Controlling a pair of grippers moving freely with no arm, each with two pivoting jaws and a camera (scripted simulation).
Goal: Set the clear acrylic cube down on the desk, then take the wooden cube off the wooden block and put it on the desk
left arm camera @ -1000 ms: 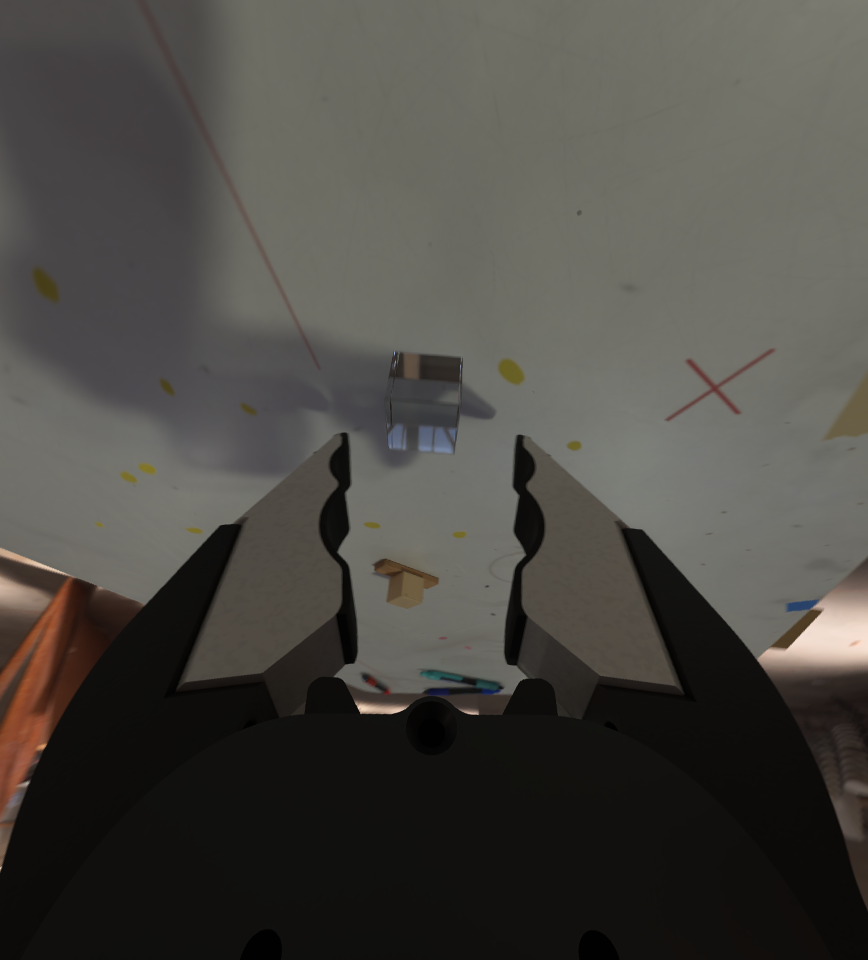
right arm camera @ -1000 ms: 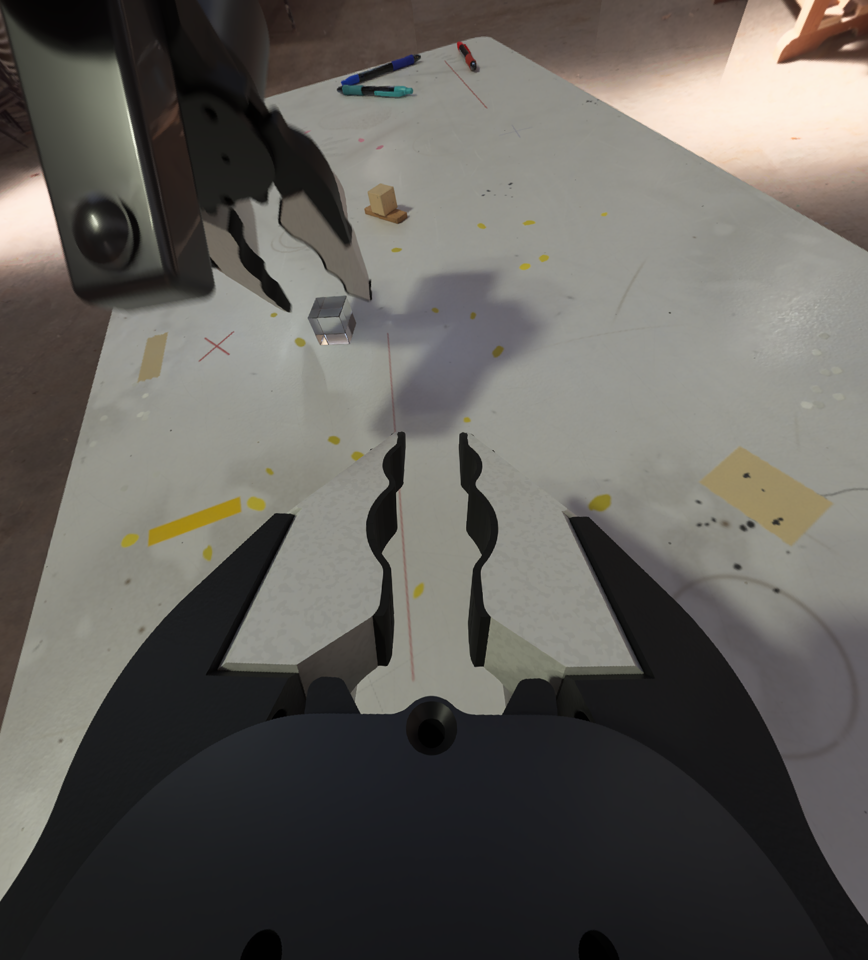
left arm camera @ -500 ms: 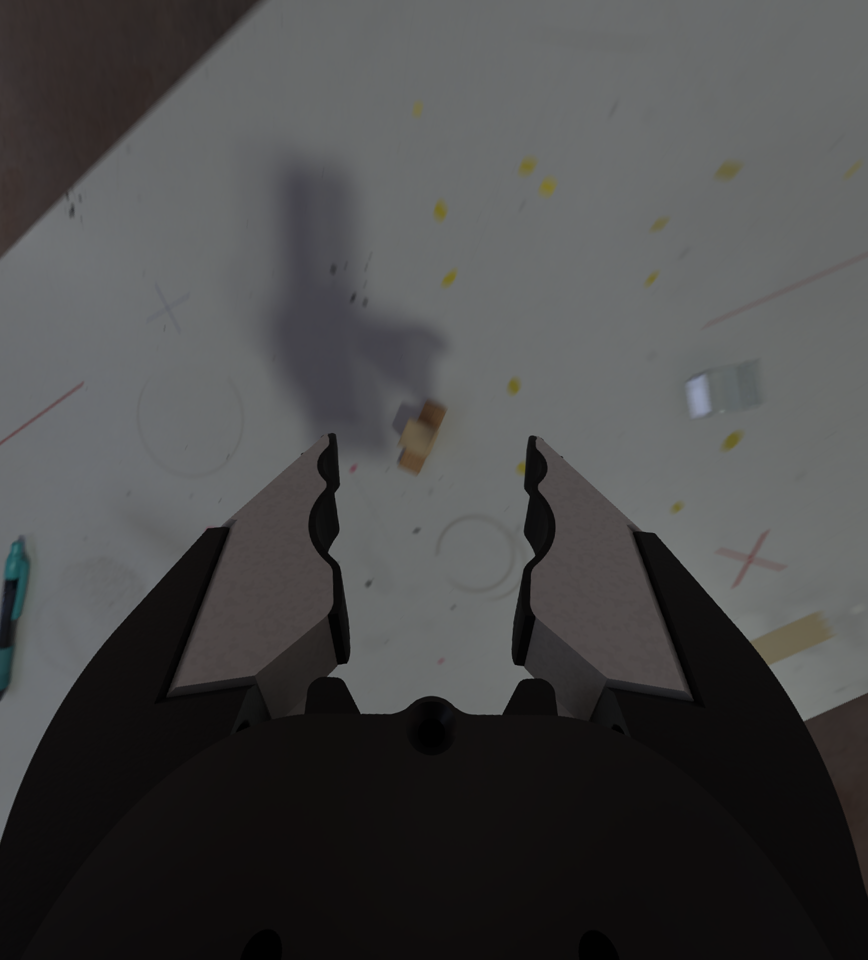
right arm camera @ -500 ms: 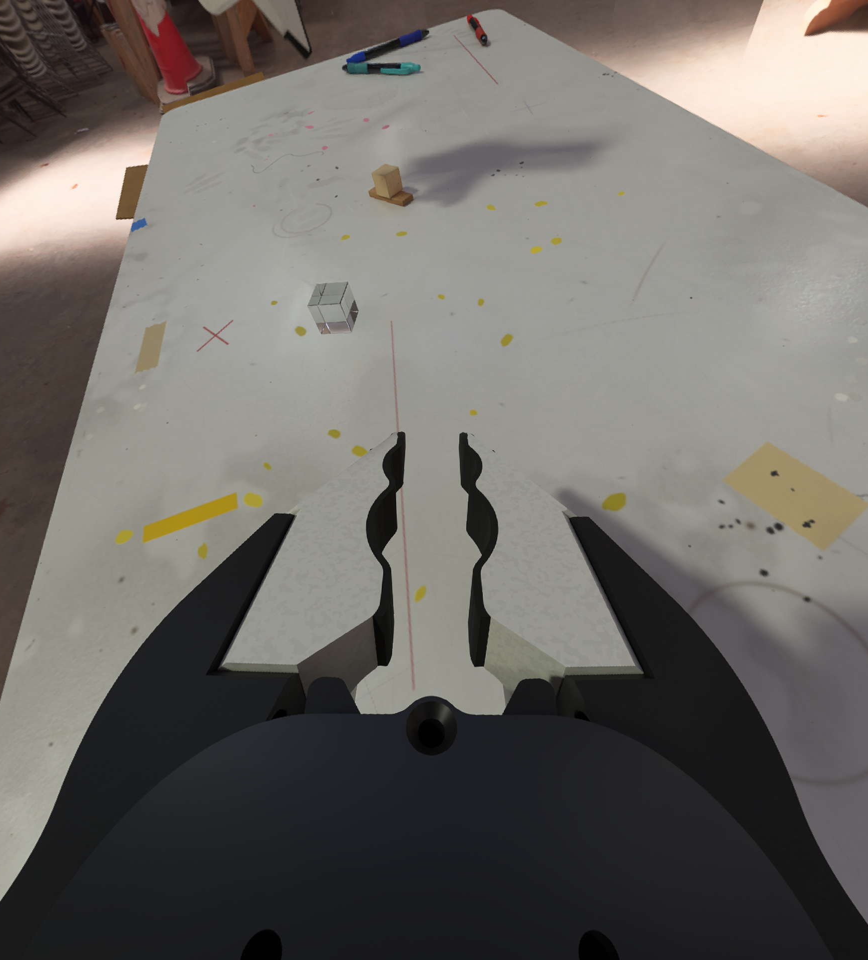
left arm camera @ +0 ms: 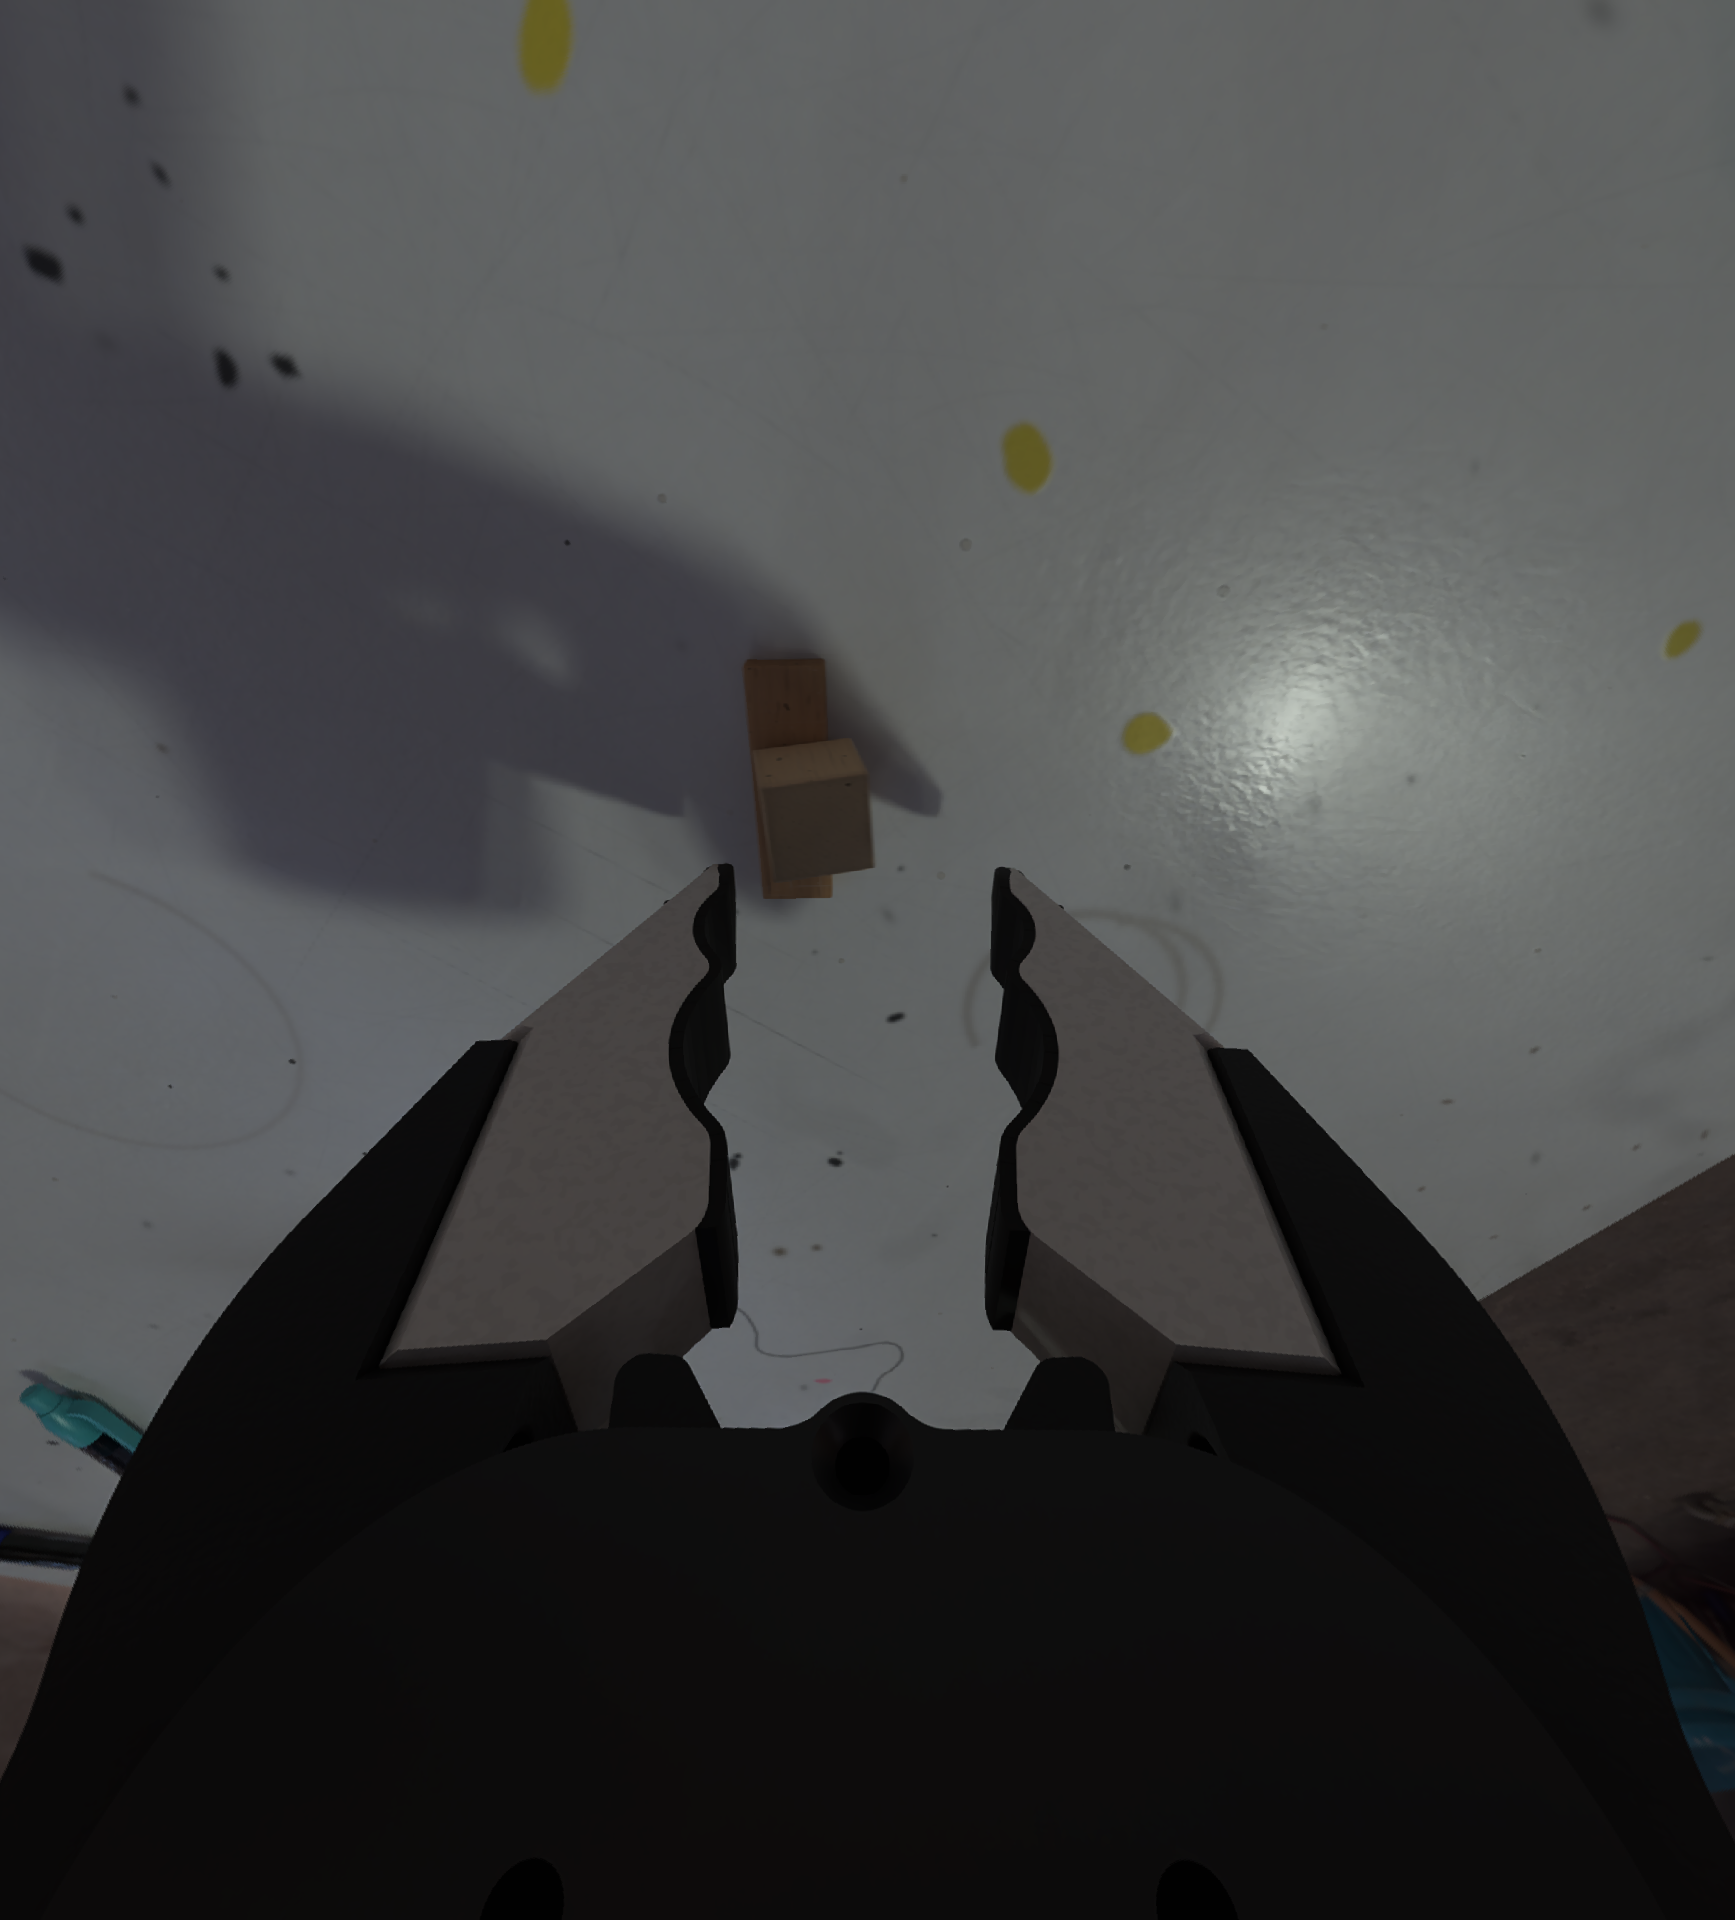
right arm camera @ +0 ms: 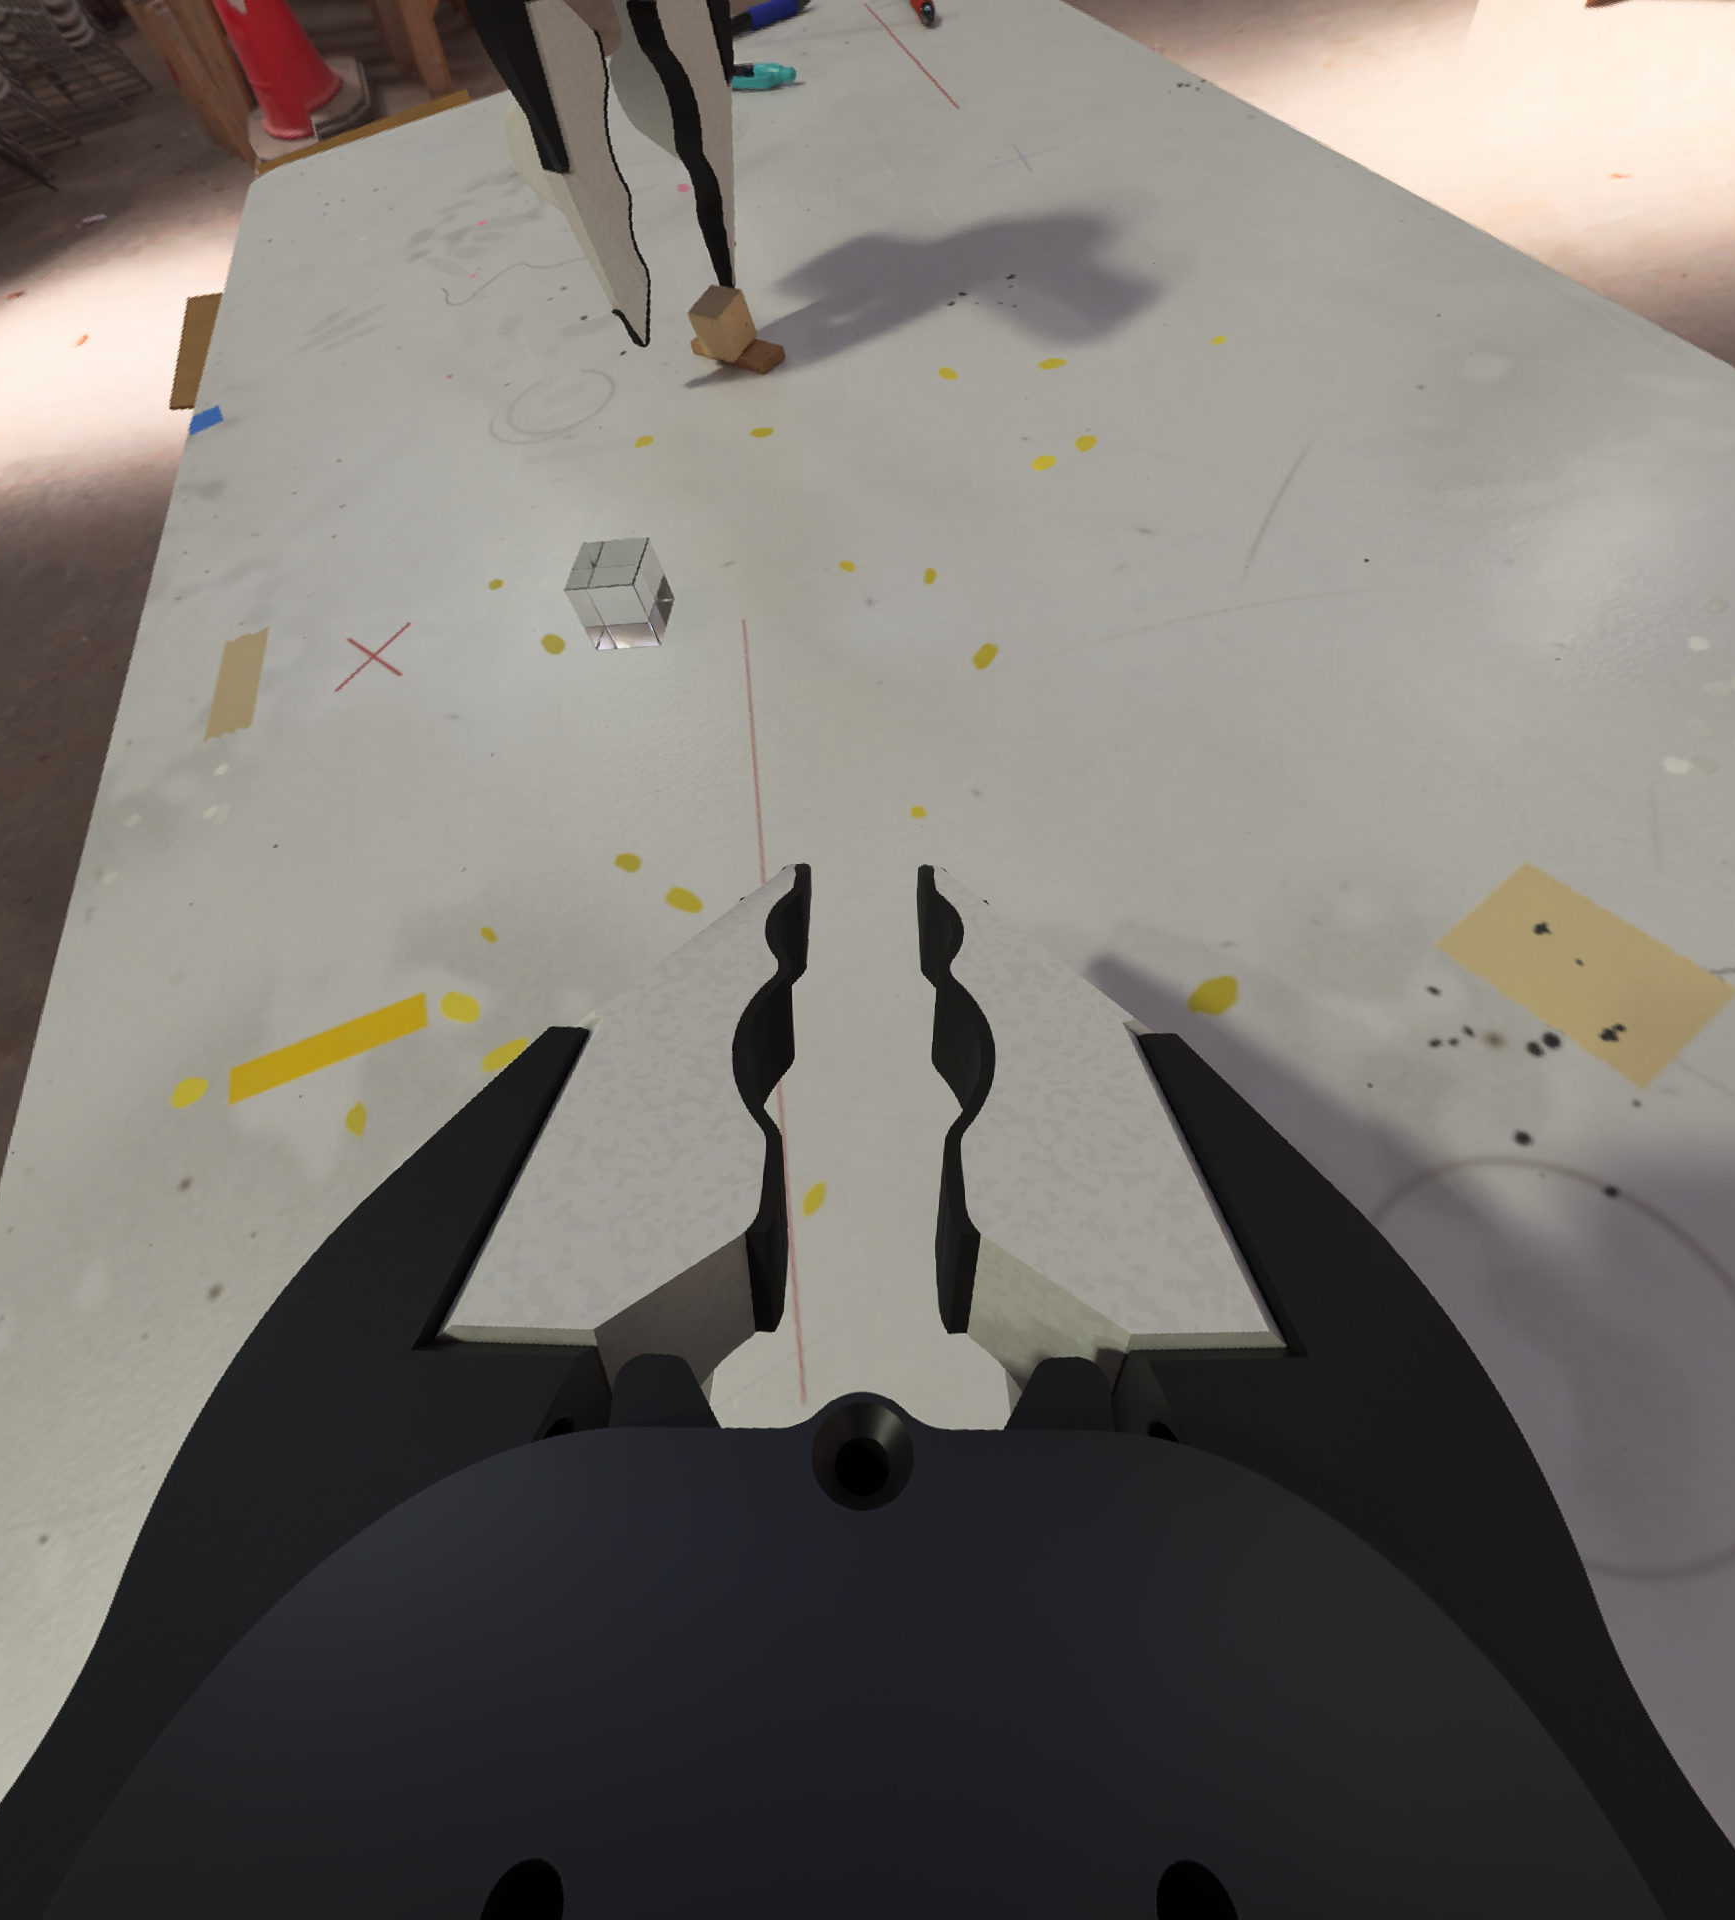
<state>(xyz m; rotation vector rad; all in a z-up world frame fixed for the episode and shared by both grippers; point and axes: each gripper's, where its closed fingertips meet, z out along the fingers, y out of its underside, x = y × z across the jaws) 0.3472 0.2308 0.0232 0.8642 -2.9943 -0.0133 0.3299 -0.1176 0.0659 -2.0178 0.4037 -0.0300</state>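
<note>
My left gripper [left arm camera: 858, 883] hangs over the desk [left arm camera: 1258, 416], jaws apart and empty, tips just short of the wooden cube [left arm camera: 811, 810], which sits on the wooden block [left arm camera: 785, 696], possibly slightly askew. The clear acrylic cube [right arm camera: 621, 593] rests on the desk, well apart. My right gripper [right arm camera: 863, 878] hovers low, jaws narrowly apart, holding nothing.

White desk [right arm camera: 1258, 665], paint-speckled, yellow dots, red line, pencil circles. Directly on top: clear acrylic cube [right arm camera: 620, 594]; wooden block [right arm camera: 751, 355] farther back, under wooden cube [right arm camera: 721, 319]; teal pen [right arm camera: 765, 75] near far end; tan tape patch [right arm camera: 1585, 971].
</note>
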